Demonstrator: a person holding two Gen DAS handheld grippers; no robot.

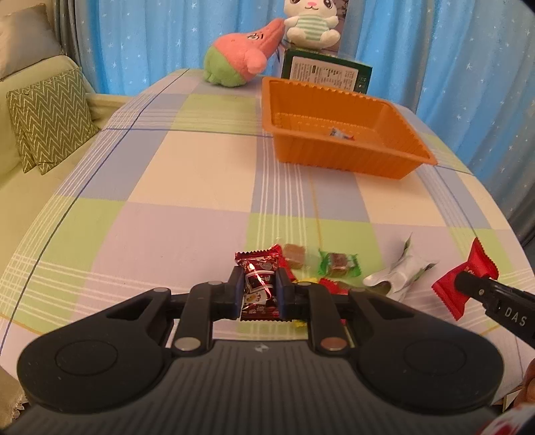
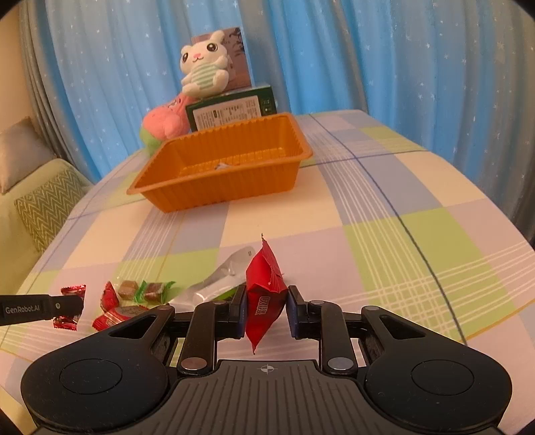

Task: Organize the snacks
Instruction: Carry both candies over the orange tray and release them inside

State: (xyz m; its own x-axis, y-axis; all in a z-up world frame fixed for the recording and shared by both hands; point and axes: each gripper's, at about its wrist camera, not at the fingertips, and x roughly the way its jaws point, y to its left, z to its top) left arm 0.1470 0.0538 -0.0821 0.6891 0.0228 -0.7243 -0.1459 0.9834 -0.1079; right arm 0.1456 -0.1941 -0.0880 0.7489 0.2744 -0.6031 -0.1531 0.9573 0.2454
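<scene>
My left gripper is shut on a dark red foil candy, just above the checked tablecloth near the front edge. My right gripper is shut on a bright red snack packet; that packet also shows in the left wrist view. Between them lie loose sweets: a brown caramel, a green-wrapped sweet, red-wrapped pieces and a silver wrapper. The orange tray stands farther back with one small wrapped sweet inside.
Behind the tray stand a green box, a pink and green plush and a white bunny plush. A sofa with a zigzag cushion borders the table's left side. Blue curtains hang behind.
</scene>
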